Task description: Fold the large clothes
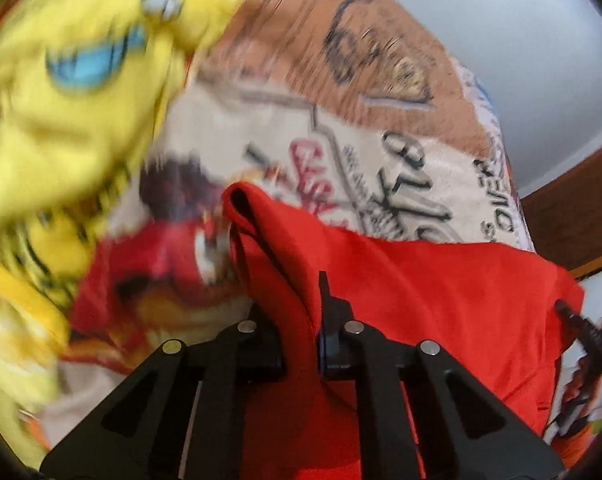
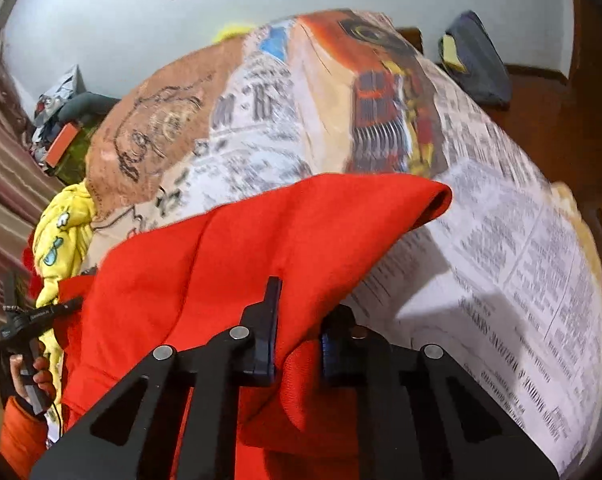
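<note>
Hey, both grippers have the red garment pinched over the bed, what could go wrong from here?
1. The left gripper and right gripper each pinch only a bunched fold of the red garment, so an edge may slip out.
2. The yellow garment lies close beside the left gripper and could get dragged along.
3. The free corner droops over the printed bedsheet, so the fold may land uneven.

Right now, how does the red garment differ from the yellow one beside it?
The red garment is plain, while the yellow garment carries cartoon prints. The red one is clamped by both the left gripper and right gripper; the yellow one lies loose and crumpled, ungripped. Both are over the printed bedspread.
</note>
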Available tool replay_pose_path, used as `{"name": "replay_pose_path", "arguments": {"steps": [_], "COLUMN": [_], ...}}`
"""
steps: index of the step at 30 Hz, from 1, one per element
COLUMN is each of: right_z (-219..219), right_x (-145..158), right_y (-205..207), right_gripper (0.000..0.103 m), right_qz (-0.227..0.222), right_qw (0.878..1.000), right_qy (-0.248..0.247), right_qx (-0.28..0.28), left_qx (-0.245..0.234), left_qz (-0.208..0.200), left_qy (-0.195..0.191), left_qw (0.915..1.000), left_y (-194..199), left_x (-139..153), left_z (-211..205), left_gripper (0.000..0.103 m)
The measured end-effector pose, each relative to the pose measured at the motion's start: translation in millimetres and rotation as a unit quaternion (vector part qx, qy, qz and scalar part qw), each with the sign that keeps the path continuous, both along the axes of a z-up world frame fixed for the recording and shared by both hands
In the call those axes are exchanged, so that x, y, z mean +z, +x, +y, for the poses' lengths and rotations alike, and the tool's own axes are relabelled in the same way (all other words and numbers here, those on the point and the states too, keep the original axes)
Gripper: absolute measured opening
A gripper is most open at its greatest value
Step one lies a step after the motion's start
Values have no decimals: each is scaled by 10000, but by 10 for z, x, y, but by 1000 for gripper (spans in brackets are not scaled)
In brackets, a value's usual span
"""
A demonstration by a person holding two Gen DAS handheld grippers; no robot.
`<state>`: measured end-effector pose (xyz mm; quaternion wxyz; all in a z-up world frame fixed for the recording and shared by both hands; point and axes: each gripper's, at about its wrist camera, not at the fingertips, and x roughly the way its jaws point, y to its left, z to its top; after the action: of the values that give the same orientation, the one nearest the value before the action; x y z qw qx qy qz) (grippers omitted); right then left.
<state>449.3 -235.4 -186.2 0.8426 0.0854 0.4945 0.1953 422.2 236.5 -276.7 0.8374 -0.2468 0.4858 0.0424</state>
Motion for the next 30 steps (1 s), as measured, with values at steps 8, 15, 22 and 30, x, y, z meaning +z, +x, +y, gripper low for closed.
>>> {"name": "replay_pose_path", "arguments": {"steps": [8, 15, 22, 30], "right_z": [273, 429, 391, 284], "right_x": [366, 277, -114, -353], "right_y": [359, 754, 1043, 1054], "right_gripper": [12, 11, 11, 19], "right_qz": [-572, -704, -295, 27], "right_qw": [9983, 9974, 9991, 9997], "right_qy": [-22, -178, -282, -239], "right_qx": [52, -14, -102, -31], "left_qx": [-200, -231, -195, -153], "left_qz": [-708, -740, 2, 612], "left_qy": [745, 1182, 1171, 771], "left_qw": [9945, 9900, 9929, 9950], "left_y": [379, 895, 1215, 1146], "left_x": [775, 747, 66, -549], "left_z": [-55, -115, 32, 224], "left_gripper": [10, 10, 11, 26]}}
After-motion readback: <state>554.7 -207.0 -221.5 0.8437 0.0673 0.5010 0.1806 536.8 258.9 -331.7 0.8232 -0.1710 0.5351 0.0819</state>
